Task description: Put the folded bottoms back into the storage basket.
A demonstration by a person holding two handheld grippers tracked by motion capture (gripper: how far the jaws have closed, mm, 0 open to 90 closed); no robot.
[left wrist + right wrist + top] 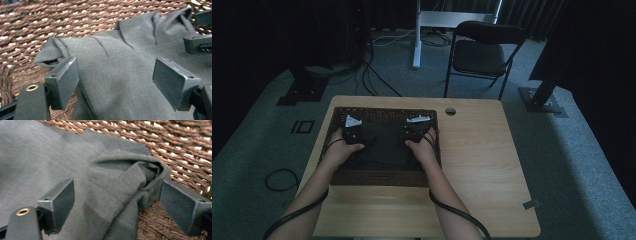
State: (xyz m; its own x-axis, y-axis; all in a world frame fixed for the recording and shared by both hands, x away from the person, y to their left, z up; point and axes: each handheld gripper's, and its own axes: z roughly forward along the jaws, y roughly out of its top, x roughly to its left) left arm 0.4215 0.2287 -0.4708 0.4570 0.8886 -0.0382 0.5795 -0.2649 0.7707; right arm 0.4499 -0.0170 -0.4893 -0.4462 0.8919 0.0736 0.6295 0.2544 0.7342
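The grey cloth [382, 142] lies in the woven basket [384, 113], centre-left of the frame. Both tongs, left [116, 77] and right [116, 200], stand open over its corners; better bite deep into each fold before lifting.

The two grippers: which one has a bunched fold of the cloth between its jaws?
The right gripper: a rolled corner of the grey cloth bulges between its open jaws. The left gripper straddles flatter cloth.

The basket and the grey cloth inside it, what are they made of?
The basket looks woven from twisted brown cord, maybe seagrass or paper rope: you can see rope-like strands crossing, with a dull finish. The grey cloth looks like soft knit fabric, perhaps cotton jersey: it is matte, folds into soft wrinkles and has a stitched seam. Neither can be told for certain.
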